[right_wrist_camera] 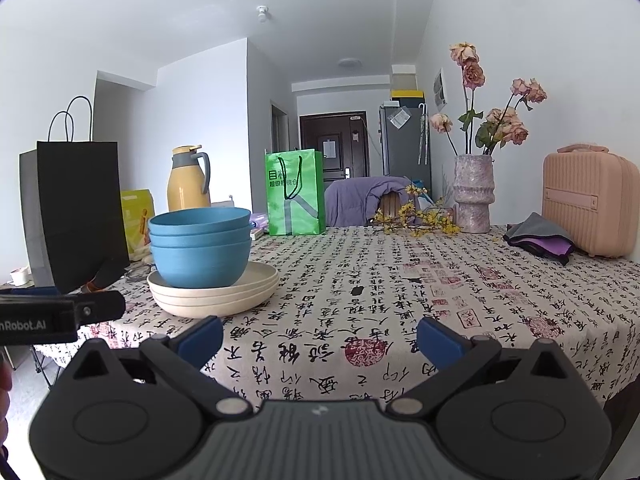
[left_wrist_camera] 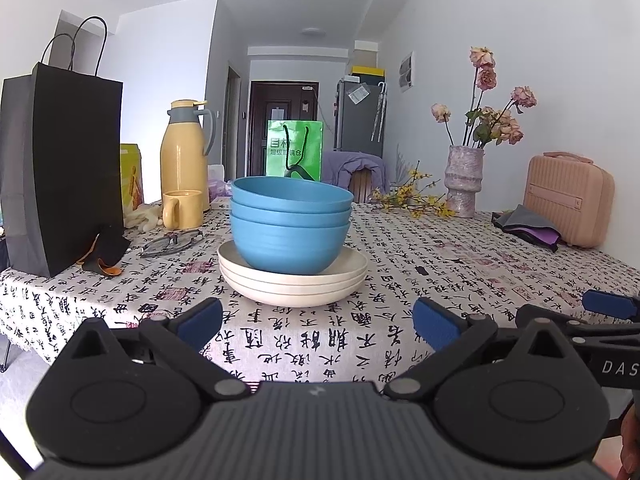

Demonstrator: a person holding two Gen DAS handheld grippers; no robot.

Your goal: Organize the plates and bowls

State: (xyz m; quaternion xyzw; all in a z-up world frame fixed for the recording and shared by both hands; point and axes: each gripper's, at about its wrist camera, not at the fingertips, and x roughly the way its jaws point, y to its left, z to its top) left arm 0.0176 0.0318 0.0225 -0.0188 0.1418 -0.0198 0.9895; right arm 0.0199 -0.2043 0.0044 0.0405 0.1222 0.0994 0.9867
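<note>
Three nested blue bowls sit on a stack of three cream plates on the table. In the left wrist view the stack is straight ahead. My left gripper is open and empty, just short of the plates. In the right wrist view the bowls and plates are at the left. My right gripper is open and empty above the tablecloth, right of the stack. The right gripper's tip also shows at the right edge of the left wrist view.
A black paper bag, yellow thermos, yellow mug and glasses stand left of the stack. A green bag is behind it. A vase of flowers, folded cloths and a pink case are at the right.
</note>
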